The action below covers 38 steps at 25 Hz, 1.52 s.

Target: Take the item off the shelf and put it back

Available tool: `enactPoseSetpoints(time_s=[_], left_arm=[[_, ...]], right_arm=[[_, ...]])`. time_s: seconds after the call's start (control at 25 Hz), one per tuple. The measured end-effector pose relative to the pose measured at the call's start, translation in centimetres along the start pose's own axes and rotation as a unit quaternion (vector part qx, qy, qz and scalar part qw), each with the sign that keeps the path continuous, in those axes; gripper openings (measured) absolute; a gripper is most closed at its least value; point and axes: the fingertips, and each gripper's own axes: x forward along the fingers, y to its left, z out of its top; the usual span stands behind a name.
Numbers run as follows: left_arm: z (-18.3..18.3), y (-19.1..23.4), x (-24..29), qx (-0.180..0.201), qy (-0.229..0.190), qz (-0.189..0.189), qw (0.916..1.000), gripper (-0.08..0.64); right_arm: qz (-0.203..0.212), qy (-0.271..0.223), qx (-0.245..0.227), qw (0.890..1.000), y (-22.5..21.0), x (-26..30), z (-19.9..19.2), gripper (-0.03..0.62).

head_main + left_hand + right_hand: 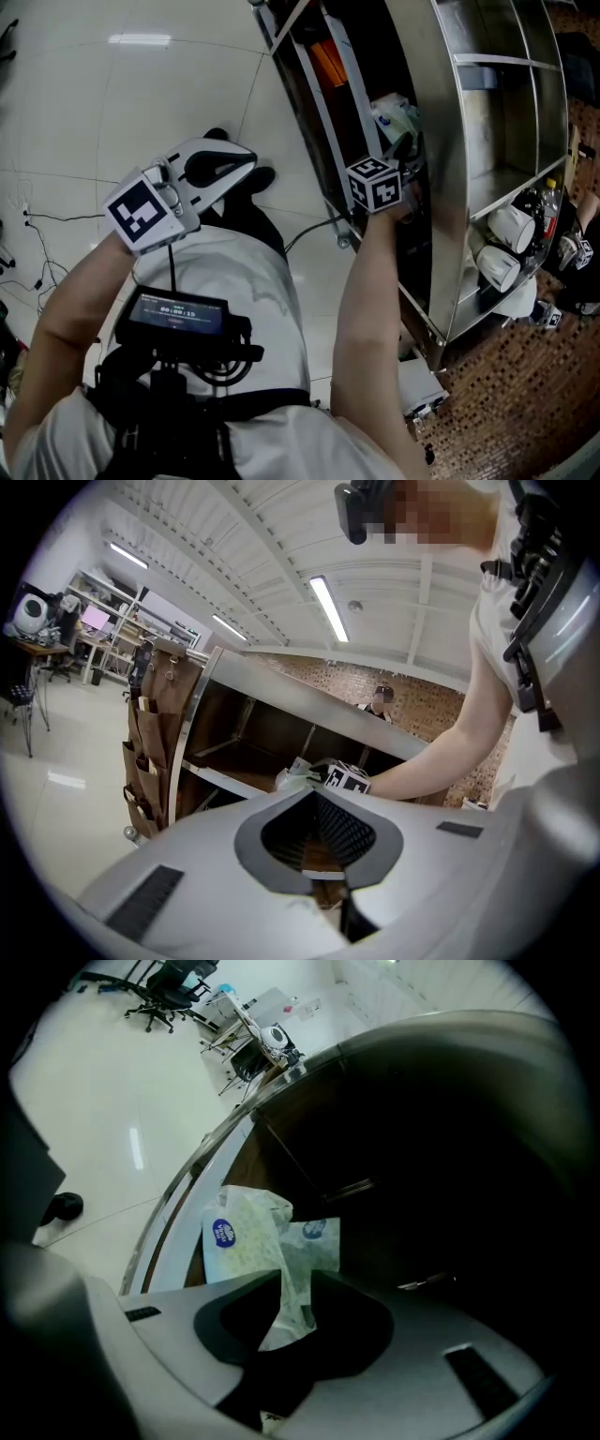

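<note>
A white, green-patterned packet [244, 1237] with a round blue label lies on a shelf board of the metal shelving unit [441, 141]; it shows faintly in the head view as the packet [392, 117]. My right gripper [295, 1274] reaches into that shelf, its jaws parted, with the packet's loose edge hanging between them and not clamped. In the head view only the right gripper's marker cube [375, 185] shows clearly. My left gripper [246, 159] is held up in front of my chest, away from the shelf, with its jaws [314, 791] together and nothing in them.
White cups [511, 225] and bottles [548, 202] sit on a lower shelf at the right. A brown hanging organiser [150, 733] is at the shelf's end. Cables [37, 225] lie on the white floor at the left. A person [382, 697] stands behind the shelf.
</note>
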Motion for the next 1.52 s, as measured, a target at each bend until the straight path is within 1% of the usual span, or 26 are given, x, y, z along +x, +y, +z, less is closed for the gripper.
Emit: enactPoseSetpoints(time_s=[0.04, 0.12, 0.2, 0.32, 0.4, 0.48, 0.52, 0.56, 0.6, 0.68, 0.76, 0.84, 0.92, 1.04, 1.16, 1.36, 1.52], left_arm=[[0.0, -0.1, 0.0, 0.001, 0.001, -0.002, 1.0, -0.006], [0.0, -0.3, 0.0, 0.002, 0.003, -0.005, 1.0, -0.006], [0.0, -0.4, 0.1, 0.004, 0.005, -0.008, 1.0, -0.006], [0.1, -0.1, 0.2, 0.021, -0.002, -0.01, 0.9997, -0.006], [0.2, 0.1, 0.3, 0.033, -0.007, -0.013, 0.9993, -0.006], [0.3, 0.0, 0.4, 0.032, -0.002, -0.016, 0.9993, -0.006], [0.7, -0.2, 0.5, 0.026, 0.002, -0.017, 0.9995, -0.006], [1.1, -0.4, 0.7, 0.023, 0.004, -0.019, 0.9996, -0.006], [1.6, -0.4, 0.8, 0.023, 0.003, -0.02, 0.9995, -0.006], [2.5, -0.3, 0.9, 0.034, 0.002, -0.024, 0.9991, -0.006], [3.3, -0.2, 0.9, 0.05, 0.005, -0.028, 0.9984, -0.006], [3.9, -0.1, 1.0, 0.068, 0.006, -0.031, 0.9972, -0.006], [4.5, -0.2, 1.2, 0.084, -0.001, -0.039, 0.9957, -0.006], [5.3, -0.6, 1.4, 0.091, -0.008, -0.047, 0.9947, -0.006], [6.1, -1.1, 1.7, 0.099, -0.008, -0.058, 0.9934, -0.006], [7.4, -2.9, 1.6, 0.096, 0.004, -0.077, 0.9924, -0.006], [8.1, -3.0, 2.0, 0.107, -0.002, -0.081, 0.9909, -0.006]], right_arm=[[0.004, 0.0, -0.002, 1.0, 0.2, -0.2, -0.2, 0.111], [0.012, 0.003, -0.003, 1.0, 0.6, -0.4, -0.6, 0.137], [0.015, 0.006, -0.001, 1.0, 0.6, -0.7, -1.0, 0.147], [0.012, -0.002, 0.005, 1.0, 0.4, -1.8, -0.8, 0.147], [0.022, -0.016, 0.02, 0.999, 0.8, -3.0, -0.3, 0.147], [0.042, -0.034, 0.042, 0.998, 1.5, -4.5, 0.6, 0.142], [0.048, -0.044, 0.052, 0.996, 1.7, -5.4, 1.0, 0.098], [0.052, -0.054, 0.063, 0.995, 1.8, -6.2, 1.5, 0.038], [0.057, -0.065, 0.074, 0.993, 1.9, -7.0, 2.0, 0.012], [0.077, -0.086, 0.101, 0.988, 2.3, -8.8, 3.1, 0.005], [0.107, -0.113, 0.124, 0.98, 3.0, -10.8, 4.3, 0.005], [0.139, -0.144, 0.145, 0.969, 3.3, -12.8, 5.3, 0.005], [0.168, -0.173, 0.173, 0.955, 3.1, -14.8, 6.2, 0.005], [0.2, -0.212, 0.217, 0.932, 1.9, -17.4, 7.7, 0.005], [0.209, -0.244, 0.273, 0.907, -0.5, -19.5, 9.3, 0.005], [0.212, -0.278, 0.381, 0.856, -4.9, -23.3, 11.6, 0.003], [0.223, -0.295, 0.43, 0.823, -7.6, -25.6, 12.7, 0.003]])
